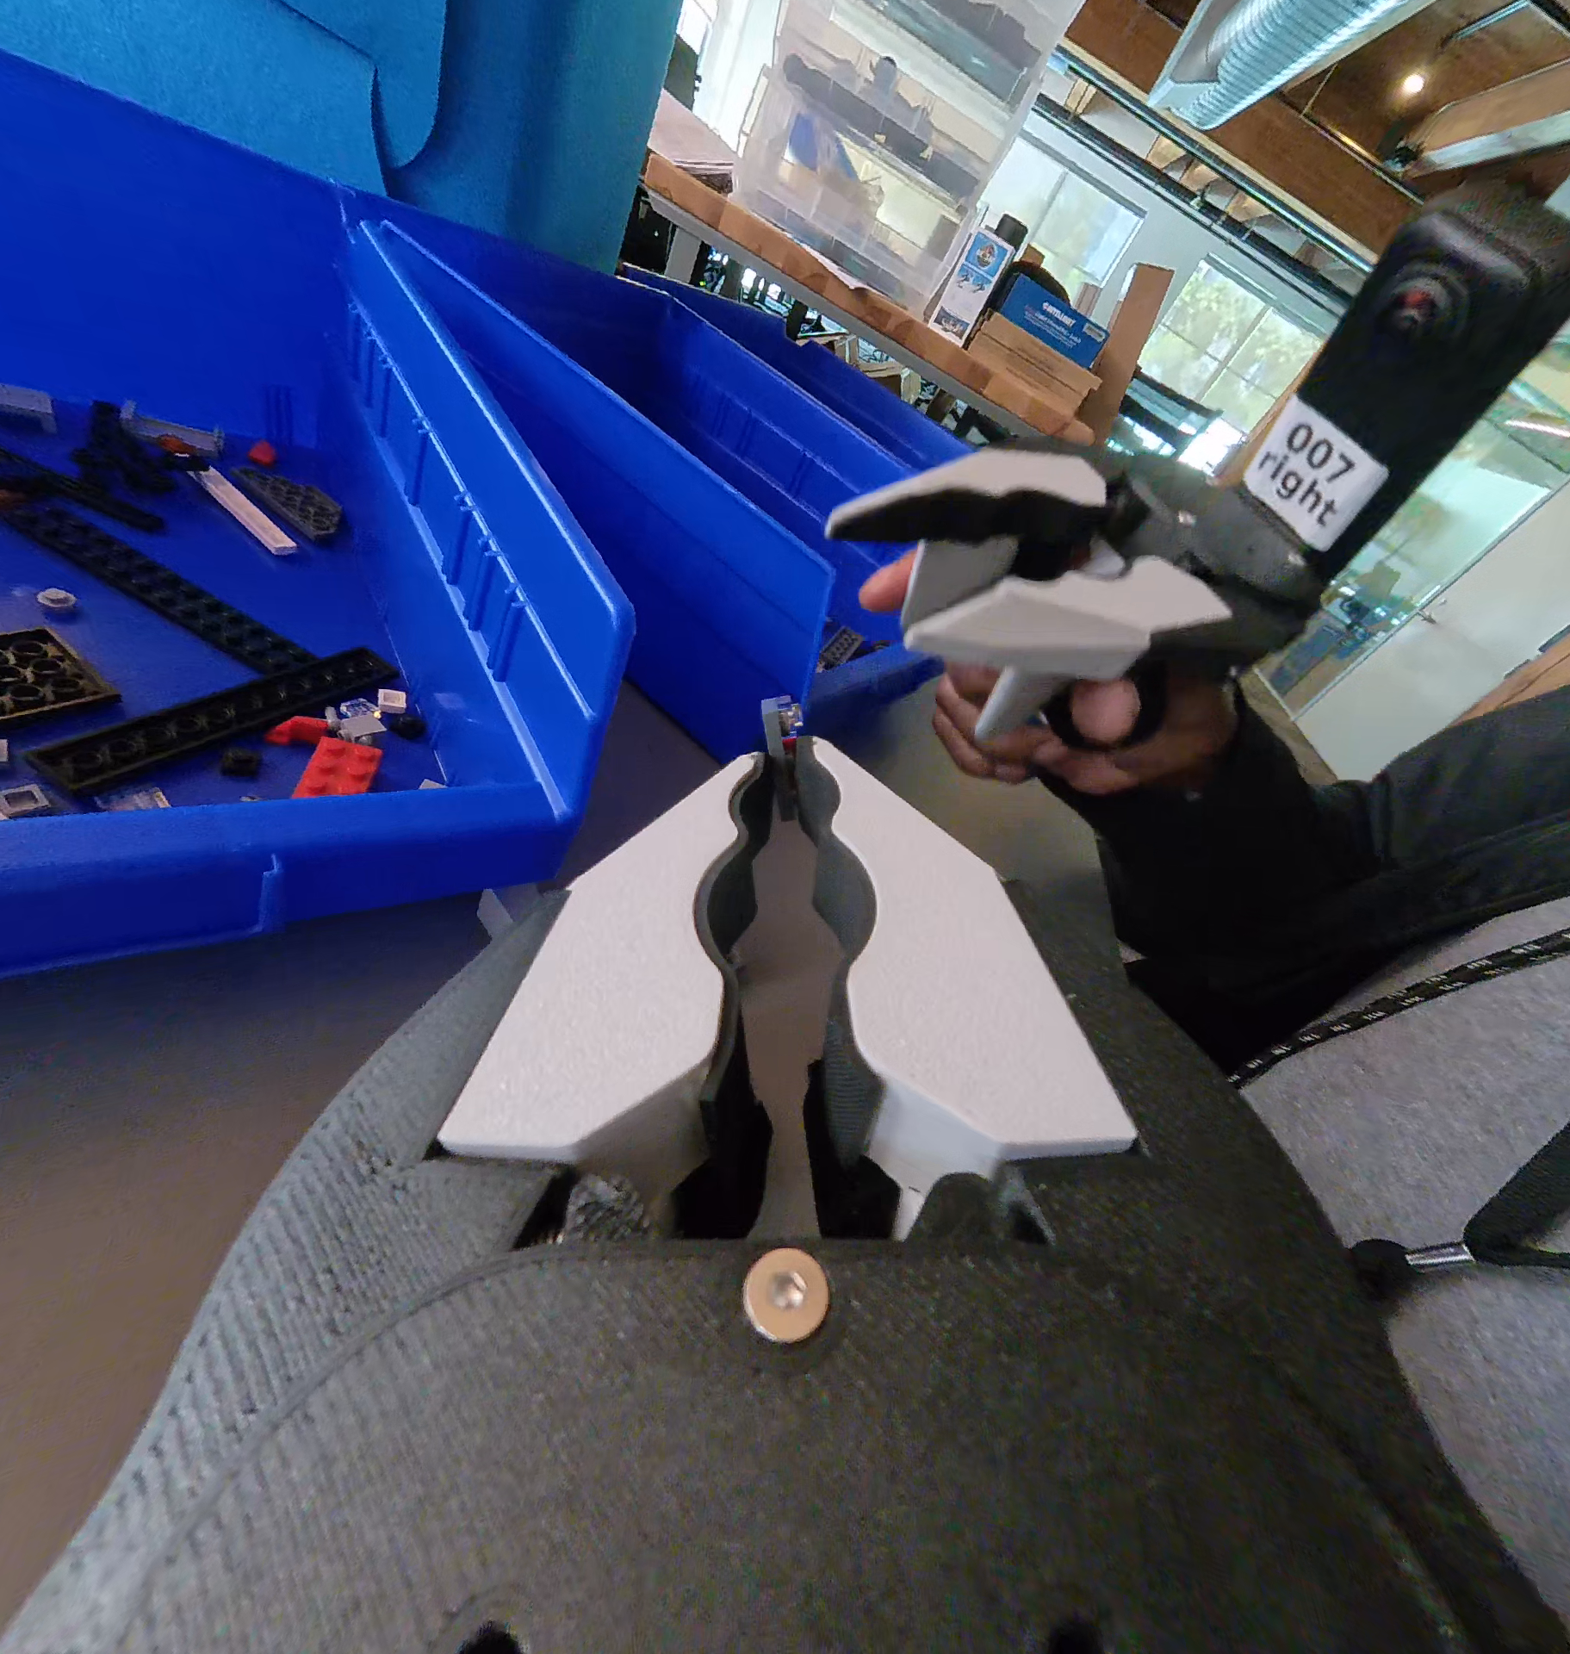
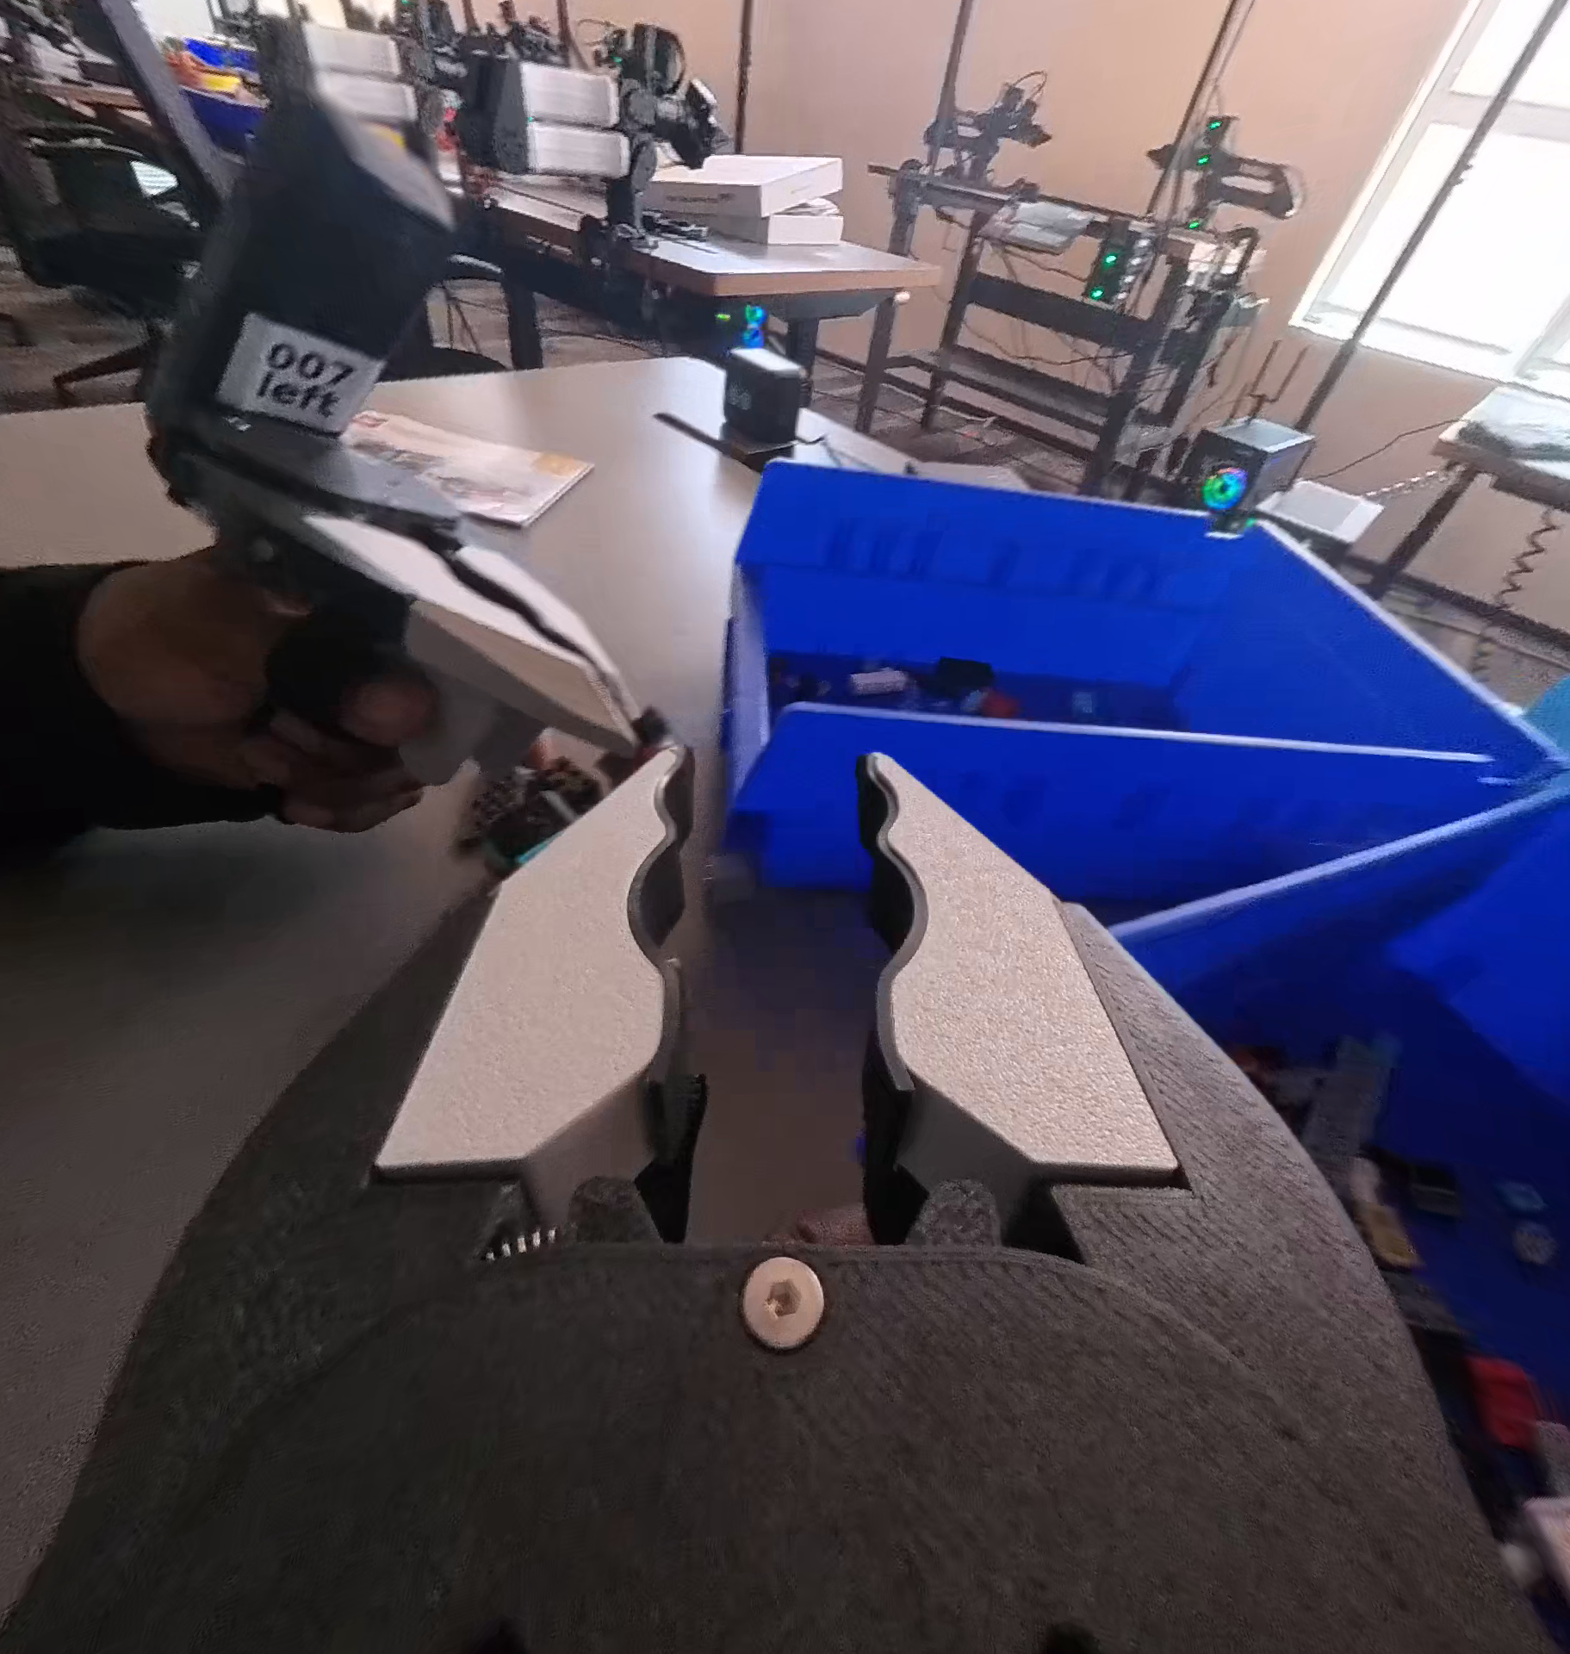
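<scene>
Small brick pieces [image 1: 782, 723], a blue-grey bit with a pale stud and a sliver of red below it, sit pinched at the very tips of the left tool [image 1: 783, 770], just above the middle of the left wrist view; the jaws are nearly together on them, with only the top of the stack showing past the tips, probably so the free end stays exposed. The right tool [image 1: 897, 573] hangs in the air to the upper right of that pinch in the same view, near it but not touching, its jaws apart and holding nothing. In the right wrist view those jaws stand clearly parted at centre frame, the grey surface [image 2: 226, 1029] visible through the gap, while the left tool's tip comes in from the left, right beside the right tool's left fingertip [image 2: 669, 779]; whether they touch is lost to blur. A hand [image 2: 226, 689] in a dark sleeve grips the left tool's handle at left. Filling the left half of the left wrist view is an open blue bin [image 1: 530, 805] resting on the surface, its floor scattered with loose pieces: long black plates [image 1: 208, 716], a red brick [image 1: 338, 770] and small grey and white bits. More blue bins [image 2: 1121, 788] stand to the right in the right wrist view.
</scene>
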Action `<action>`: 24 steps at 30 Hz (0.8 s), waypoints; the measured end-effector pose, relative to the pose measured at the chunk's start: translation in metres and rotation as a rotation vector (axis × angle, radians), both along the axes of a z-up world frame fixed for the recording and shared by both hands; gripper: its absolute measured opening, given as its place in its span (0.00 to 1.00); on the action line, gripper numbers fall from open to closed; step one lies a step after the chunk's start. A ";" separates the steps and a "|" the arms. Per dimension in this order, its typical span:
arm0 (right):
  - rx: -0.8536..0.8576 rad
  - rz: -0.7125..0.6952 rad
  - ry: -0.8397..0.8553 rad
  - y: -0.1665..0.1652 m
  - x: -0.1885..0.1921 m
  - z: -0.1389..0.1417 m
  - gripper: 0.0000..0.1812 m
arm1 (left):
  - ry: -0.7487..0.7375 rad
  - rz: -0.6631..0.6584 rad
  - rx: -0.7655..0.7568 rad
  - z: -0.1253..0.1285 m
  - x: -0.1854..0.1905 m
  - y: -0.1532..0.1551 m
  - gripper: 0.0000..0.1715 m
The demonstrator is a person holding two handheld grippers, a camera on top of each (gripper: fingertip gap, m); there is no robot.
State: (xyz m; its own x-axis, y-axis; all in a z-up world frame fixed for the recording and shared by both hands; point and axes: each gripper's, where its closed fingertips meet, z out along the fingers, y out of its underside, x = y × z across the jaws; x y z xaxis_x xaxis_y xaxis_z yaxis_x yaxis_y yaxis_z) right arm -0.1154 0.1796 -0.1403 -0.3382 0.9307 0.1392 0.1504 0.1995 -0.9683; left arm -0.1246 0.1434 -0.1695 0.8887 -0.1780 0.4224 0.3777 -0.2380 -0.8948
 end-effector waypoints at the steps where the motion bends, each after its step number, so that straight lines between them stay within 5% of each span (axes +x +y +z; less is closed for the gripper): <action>1: 0.004 -0.009 0.003 0.007 -0.001 0.004 0.21 | -0.002 -0.001 0.002 0.001 0.000 0.000 0.03; 8: 0.076 0.070 -0.034 -0.031 0.005 -0.029 0.23 | -0.046 -0.009 0.001 0.001 0.002 0.001 0.03; 18: 0.382 0.088 0.063 -0.032 -0.009 -0.026 0.21 | -0.142 -0.050 -0.031 -0.002 0.007 0.002 0.03; 24: 0.405 0.125 0.059 -0.038 -0.010 -0.031 0.18 | -0.127 -0.034 -0.038 -0.004 0.003 0.001 0.03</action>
State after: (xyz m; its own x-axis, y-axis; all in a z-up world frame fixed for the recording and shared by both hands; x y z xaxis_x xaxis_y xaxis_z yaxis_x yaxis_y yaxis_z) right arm -0.1256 0.1413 -0.1714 -0.4257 0.7491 0.5076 0.0480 0.5789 -0.8140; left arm -0.1213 0.1446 -0.1734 0.8213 -0.1891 0.5383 0.4784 -0.2859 -0.8303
